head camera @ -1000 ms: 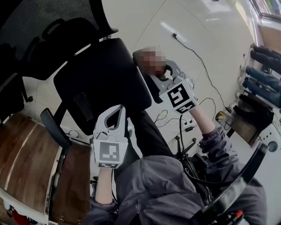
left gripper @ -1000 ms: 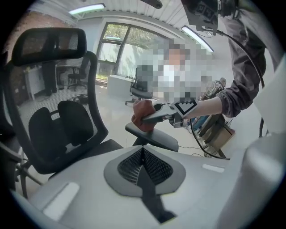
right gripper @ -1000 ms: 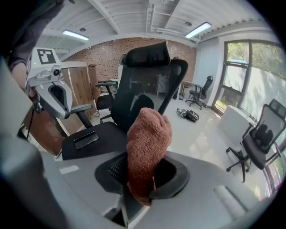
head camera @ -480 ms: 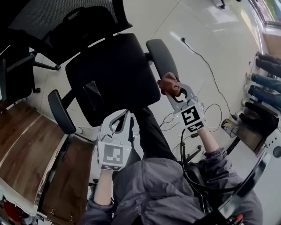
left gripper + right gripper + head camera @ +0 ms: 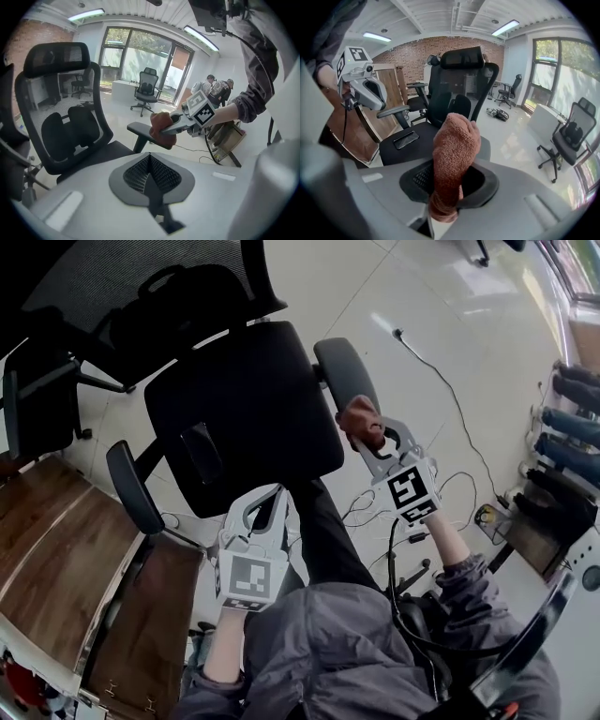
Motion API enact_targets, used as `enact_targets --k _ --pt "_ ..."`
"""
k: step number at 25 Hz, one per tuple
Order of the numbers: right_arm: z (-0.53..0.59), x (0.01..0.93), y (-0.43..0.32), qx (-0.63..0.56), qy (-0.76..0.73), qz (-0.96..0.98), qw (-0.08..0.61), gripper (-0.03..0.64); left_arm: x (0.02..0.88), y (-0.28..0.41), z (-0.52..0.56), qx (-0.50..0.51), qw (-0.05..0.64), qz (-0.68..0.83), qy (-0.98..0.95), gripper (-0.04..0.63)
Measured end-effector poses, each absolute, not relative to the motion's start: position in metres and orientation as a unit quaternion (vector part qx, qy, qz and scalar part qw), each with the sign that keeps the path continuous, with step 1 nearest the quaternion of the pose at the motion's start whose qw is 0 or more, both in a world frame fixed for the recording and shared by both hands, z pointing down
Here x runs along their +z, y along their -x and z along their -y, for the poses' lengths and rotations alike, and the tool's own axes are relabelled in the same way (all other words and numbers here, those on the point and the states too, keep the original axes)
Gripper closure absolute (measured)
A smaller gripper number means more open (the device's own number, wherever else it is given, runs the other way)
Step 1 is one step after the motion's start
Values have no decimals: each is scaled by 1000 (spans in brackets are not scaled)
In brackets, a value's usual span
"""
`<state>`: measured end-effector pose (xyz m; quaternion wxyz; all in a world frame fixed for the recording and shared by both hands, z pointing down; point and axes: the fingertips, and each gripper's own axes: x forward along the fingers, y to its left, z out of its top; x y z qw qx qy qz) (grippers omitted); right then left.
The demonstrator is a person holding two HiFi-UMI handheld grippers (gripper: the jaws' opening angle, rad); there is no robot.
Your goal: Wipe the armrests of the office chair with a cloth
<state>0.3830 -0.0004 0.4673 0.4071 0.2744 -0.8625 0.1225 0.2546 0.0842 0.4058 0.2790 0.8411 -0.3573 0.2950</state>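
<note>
Right gripper view shows the cloth (image 5: pixel 454 154) bunched upright between the clamped jaws of the right gripper (image 5: pixel 445 199); the jaws of the left gripper (image 5: pixel 150 164) meet, empty.

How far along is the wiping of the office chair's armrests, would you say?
Done: no armrest can be confirmed wiped. In hand: the right gripper is shut on the cloth, at the near end of one armrest. Left: probably the other armrest; the left gripper is shut and empty.

The pale tiled floor (image 5: pixel 412 296) carries the chair (image 5: pixel 244 399), a wooden bench (image 5: pixel 56 559) at left and a loose cable (image 5: pixel 399 334). A phone (image 5: pixel 202 454) lies on the seat.
</note>
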Motion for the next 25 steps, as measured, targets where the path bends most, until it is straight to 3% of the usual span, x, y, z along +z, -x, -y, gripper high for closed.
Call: enact_targets --k 14,25 --pt "172 487 -337 45 -210 890 403 523 421 -260 6 279 309 394 -820 580" --pt "99 489 -353 52 -206 885 414 523 418 -266 -37 277 300 391 -825 580"
